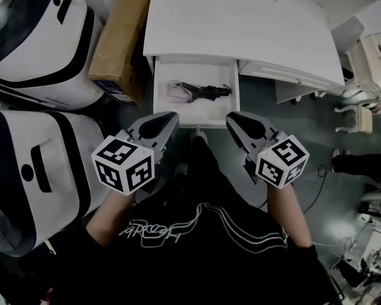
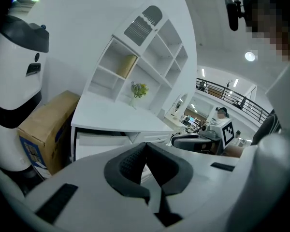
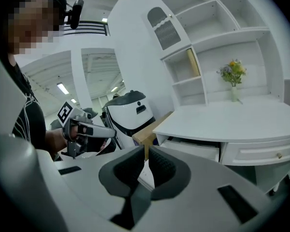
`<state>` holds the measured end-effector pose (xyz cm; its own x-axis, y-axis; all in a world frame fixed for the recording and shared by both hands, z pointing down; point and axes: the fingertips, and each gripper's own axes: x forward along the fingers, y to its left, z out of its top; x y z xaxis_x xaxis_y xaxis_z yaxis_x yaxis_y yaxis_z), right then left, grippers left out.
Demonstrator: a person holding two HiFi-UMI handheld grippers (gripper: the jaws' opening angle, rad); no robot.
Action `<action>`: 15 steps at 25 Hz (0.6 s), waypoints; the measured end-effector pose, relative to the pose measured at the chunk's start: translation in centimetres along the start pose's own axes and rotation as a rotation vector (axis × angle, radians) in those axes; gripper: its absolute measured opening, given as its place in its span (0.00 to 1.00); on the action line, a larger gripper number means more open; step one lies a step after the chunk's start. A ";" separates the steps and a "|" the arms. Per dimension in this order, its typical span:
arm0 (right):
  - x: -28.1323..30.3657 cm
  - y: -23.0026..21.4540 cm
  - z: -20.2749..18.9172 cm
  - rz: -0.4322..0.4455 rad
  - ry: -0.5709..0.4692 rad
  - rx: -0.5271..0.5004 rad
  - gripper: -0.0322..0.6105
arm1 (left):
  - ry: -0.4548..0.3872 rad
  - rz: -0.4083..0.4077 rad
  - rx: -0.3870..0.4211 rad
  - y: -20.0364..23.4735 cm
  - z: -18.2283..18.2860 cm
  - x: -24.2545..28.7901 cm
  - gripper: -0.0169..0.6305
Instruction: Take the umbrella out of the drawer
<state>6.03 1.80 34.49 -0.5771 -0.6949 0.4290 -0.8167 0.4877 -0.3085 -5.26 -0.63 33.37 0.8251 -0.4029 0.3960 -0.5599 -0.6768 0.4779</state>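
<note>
Jaws together, left gripper (image 1: 171, 117) and right gripper (image 1: 232, 119) abreast before drawer (image 1: 178, 72).

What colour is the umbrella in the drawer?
The umbrella is black, with a pale pinkish part at one end. The head view shows it best.

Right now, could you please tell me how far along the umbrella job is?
Done: the drawer stands open. In hand: nothing; left gripper and right gripper are shut and empty, near its front edge. Left: the umbrella lies inside, untouched, yet to be lifted out.
</note>
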 end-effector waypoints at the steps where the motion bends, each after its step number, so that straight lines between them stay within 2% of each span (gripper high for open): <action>1: 0.6 -0.8 0.2 0.002 0.007 -0.003 0.13 | 0.004 0.006 -0.002 0.4 0.3 0.5 0.06; 7: 5.1 -5.7 0.9 0.058 0.084 -0.031 0.13 | 0.022 0.064 -0.031 3.8 3.3 3.1 0.06; 10: 8.0 -8.0 0.0 0.077 0.167 -0.099 0.14 | 0.044 0.090 -0.044 5.6 4.2 4.6 0.06; 11: 9.0 -8.8 -0.4 0.079 0.202 -0.129 0.17 | 0.047 0.096 -0.050 6.1 4.4 5.1 0.06; 12: 9.9 -9.5 -0.8 0.084 0.235 -0.158 0.25 | 0.051 0.103 -0.057 6.5 4.6 5.4 0.06; 15: 12.6 -10.7 -2.1 0.122 0.327 -0.241 0.34 | 0.072 0.123 -0.082 8.0 4.8 6.4 0.06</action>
<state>7.50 -11.02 44.99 -0.6094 -0.4386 0.6605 -0.6973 0.6930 -0.1831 -4.09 -11.60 36.00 0.7438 -0.4330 0.5092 -0.6634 -0.5714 0.4832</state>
